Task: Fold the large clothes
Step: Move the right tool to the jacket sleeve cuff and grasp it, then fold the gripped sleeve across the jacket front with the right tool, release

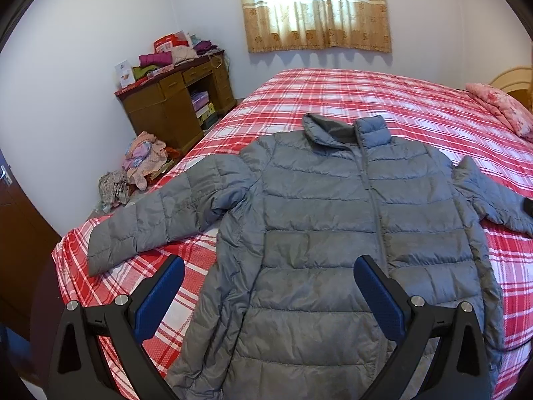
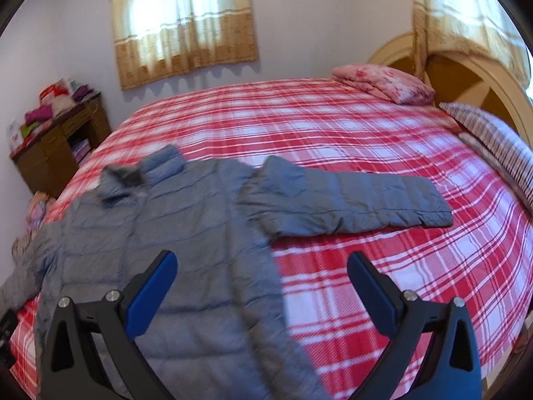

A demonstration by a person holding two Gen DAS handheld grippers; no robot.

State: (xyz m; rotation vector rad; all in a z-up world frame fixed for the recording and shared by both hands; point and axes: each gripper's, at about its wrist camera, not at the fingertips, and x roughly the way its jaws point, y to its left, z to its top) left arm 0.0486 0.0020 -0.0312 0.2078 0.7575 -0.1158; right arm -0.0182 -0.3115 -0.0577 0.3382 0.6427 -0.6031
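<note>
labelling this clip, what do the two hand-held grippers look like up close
Both look alike. The left hand-held gripper and the right hand-held gripper each have two black angular fingers that splay into a V, with blue textured pads on the inner faces. Each finger carries two round silver bolts near its base and a triangular cutout. No cables, markings, or sleeves show.

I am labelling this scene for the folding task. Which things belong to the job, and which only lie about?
For the job:
- grey puffer jacket, spread flat, sleeves out
- left gripper, open, empty
- right gripper, open, empty
- plaid bed cover under the jacket

Lying about:
- pink pillow
- wooden desk with piled clothes
- clothes heap on the floor
- curtains
</note>
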